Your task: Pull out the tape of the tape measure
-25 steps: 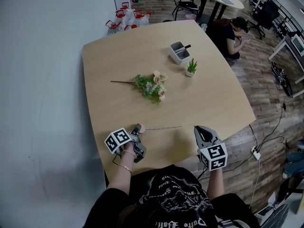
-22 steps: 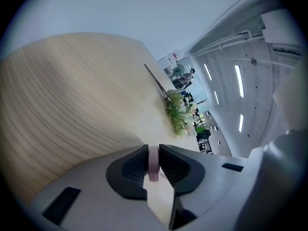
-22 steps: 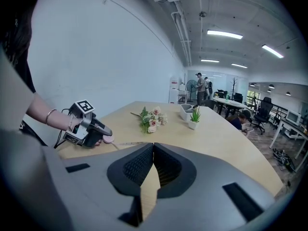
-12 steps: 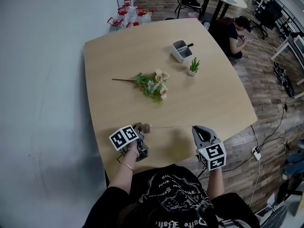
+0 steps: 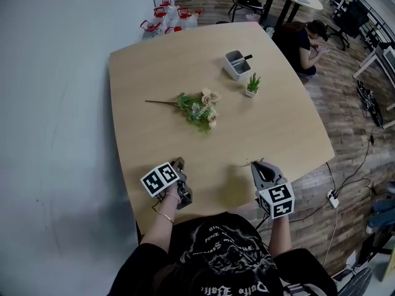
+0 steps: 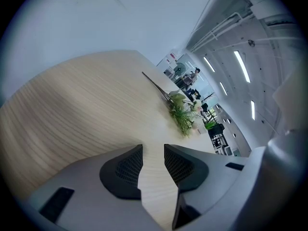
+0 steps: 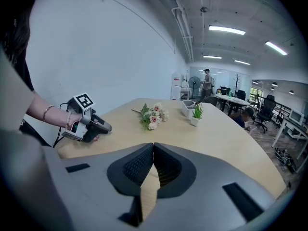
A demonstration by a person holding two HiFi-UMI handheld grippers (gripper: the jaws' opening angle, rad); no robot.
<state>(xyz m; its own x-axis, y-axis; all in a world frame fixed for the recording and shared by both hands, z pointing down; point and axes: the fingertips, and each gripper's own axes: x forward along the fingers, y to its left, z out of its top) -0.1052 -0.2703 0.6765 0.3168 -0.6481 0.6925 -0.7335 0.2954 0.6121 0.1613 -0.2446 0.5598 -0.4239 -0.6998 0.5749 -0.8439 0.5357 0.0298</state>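
My left gripper (image 5: 179,162) rests at the near left of the wooden table (image 5: 148,73). Its jaws are opening, and in the left gripper view (image 6: 153,150) only bare tabletop shows between them. My right gripper (image 5: 253,164) hovers near the table's front edge with its jaws shut. In the right gripper view (image 7: 153,146) its pads meet. A small pale thing, apparently the tape measure (image 5: 242,163), sits right at its fingertips, too small to make out. No tape stretches between the grippers. The right gripper view also shows the left gripper (image 7: 108,127), held in a hand.
A bunch of artificial flowers (image 5: 199,108) lies mid-table. Behind it stand a grey desk organizer (image 5: 236,65) and a small potted plant (image 5: 250,86). Water bottles (image 5: 166,16) stand on the floor past the far edge. A person (image 5: 300,42) sits at the far right.
The tape that ran between the two grippers is gone from view. The round case left the left gripper's jaws and now shows at the right gripper's tip. The left jaws have widened.
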